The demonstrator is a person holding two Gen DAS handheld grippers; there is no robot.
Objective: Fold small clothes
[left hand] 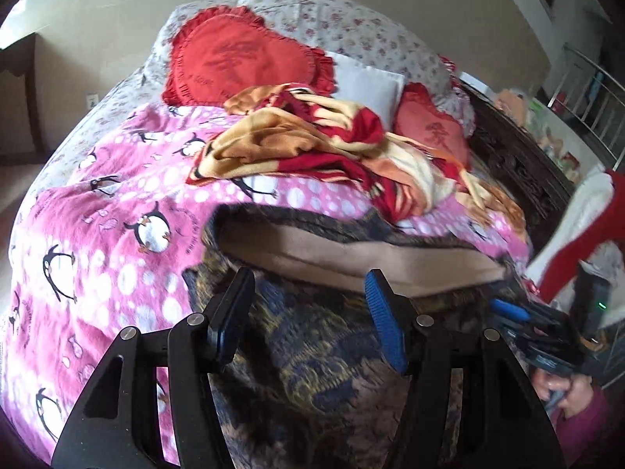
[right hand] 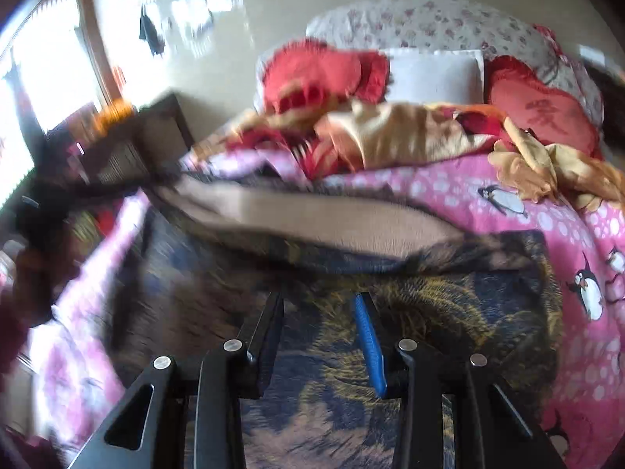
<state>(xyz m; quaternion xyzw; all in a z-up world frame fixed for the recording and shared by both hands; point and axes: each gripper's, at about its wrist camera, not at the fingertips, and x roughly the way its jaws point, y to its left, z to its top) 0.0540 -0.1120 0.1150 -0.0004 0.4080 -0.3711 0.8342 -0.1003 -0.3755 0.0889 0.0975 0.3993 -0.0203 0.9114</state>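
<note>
1. A dark patterned garment [left hand: 312, 336] in blue and mustard is seen spread on the pink penguin blanket [left hand: 97, 234] of the bed, near the front edge, with its tan lining [left hand: 351, 254] turned up along the far side.
2. The left gripper [left hand: 308, 301] is held above the cloth with its jaws parted about halfway; nothing is seen pinched between them.
3. The right gripper [right hand: 320, 324] is held narrower, over the same garment [right hand: 429, 312]; whether cloth is caught cannot be told, as this view is blurred.
4. The fabric is judged soft, limp and fairly thick, knit-like, so sagging and bunching are to be expected.
5. A hold is best taken at the turned-up far hem, one corner per gripper, pinched deeply so both layers are gripped.
6. The crumpled red and yellow blanket [left hand: 332, 148] beyond should be left undisturbed.
</note>
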